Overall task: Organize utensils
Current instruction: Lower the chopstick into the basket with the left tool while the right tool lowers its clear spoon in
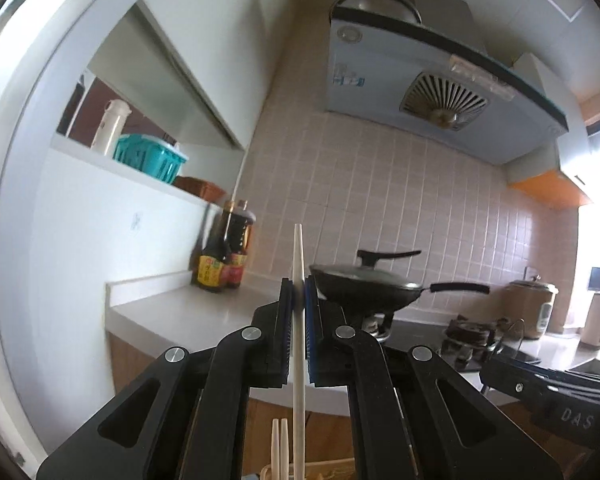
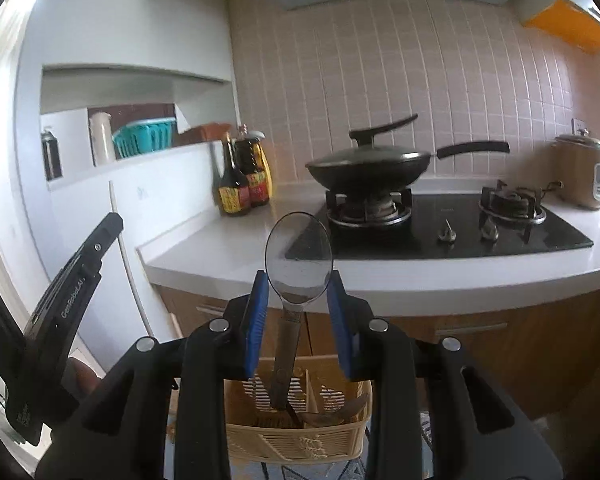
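My left gripper (image 1: 298, 294) is shut on a pale chopstick (image 1: 299, 344) that stands upright between its blue pads. Two more chopstick tips (image 1: 280, 452) rise from a basket rim (image 1: 266, 472) below. My right gripper (image 2: 298, 284) is open around a metal spoon (image 2: 298, 256); its handle stands bowl-up in a beige slotted utensil basket (image 2: 300, 436), with the pads apart from the bowl on both sides. Dark utensils lie in the basket's right compartment. The left gripper's body (image 2: 60, 300) shows at the left of the right wrist view.
A white counter (image 2: 228, 248) holds two sauce bottles (image 2: 244, 176) near the wall. A lidded black wok (image 2: 368, 164) sits on the gas hob (image 2: 440, 232). A rice cooker (image 2: 580, 172) stands at the right. A range hood (image 1: 420, 80) hangs above. A teal basket (image 1: 150, 156) sits on a ledge.
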Tool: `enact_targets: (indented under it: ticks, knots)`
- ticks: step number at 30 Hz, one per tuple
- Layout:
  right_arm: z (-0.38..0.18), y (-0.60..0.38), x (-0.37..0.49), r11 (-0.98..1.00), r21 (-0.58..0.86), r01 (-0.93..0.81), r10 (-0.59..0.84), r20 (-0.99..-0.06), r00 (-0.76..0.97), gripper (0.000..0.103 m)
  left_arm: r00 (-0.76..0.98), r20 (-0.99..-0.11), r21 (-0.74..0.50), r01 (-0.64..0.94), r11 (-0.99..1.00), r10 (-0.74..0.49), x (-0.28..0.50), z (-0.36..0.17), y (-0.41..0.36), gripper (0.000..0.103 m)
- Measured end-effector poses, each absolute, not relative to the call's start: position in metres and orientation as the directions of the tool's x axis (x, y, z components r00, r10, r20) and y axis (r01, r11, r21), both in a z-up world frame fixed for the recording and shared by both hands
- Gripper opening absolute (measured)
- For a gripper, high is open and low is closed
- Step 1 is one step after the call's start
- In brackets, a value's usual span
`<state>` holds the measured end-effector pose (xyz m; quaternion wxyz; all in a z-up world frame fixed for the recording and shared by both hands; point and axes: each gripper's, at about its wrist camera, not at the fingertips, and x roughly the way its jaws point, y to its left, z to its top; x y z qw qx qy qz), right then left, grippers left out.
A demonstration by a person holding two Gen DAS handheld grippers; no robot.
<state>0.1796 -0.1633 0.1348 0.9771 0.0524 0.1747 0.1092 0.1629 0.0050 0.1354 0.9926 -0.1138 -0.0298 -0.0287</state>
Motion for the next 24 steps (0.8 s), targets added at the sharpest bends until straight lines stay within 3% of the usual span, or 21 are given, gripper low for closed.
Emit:
enact_targets:
  ticks: [6, 13, 15, 17, 20, 24]
  knots:
    - [0.116, -0.157, 0.187, 0.978, 0.095, -0.183, 0.206, -0.370, 0.906, 0.027, 0.999, 0.035, -0.175, 0.043, 0.984, -0.037, 0.169, 0.112, -0.004, 0.004]
    - [0.105, -0.161, 0.189, 0.972, 0.119, -0.205, 0.236, -0.435, 0.869, 0.028, 0.995, -0.050, -0.199, 0.076, 0.977, -0.087, 0.174, 0.102, 0.003, 0.005]
    - [0.104, -0.159, 0.188, 0.968, 0.114, -0.225, 0.252, -0.457, 0.853, 0.028, 0.992, -0.078, -0.193, 0.079, 0.978, -0.096, 0.172, 0.101, 0.005, 0.016]
    - [0.103, -0.158, 0.184, 0.967, 0.107, -0.232, 0.254, -0.478, 0.841, 0.029, 0.990, -0.097, -0.206, 0.079, 0.975, -0.100, 0.169, 0.101, 0.010, 0.018]
    - [0.108, -0.163, 0.174, 0.962, 0.128, -0.242, 0.273, -0.487, 0.830, 0.047, 0.983, -0.127, -0.250, 0.097, 0.963, -0.132, 0.159, 0.108, 0.022, 0.023]
    - [0.118, -0.172, 0.157, 0.951, 0.158, -0.267, 0.311, -0.502, 0.807, 0.050, 0.967, -0.173, -0.275, 0.136, 0.952, -0.188, 0.134, 0.125, 0.034, 0.043]
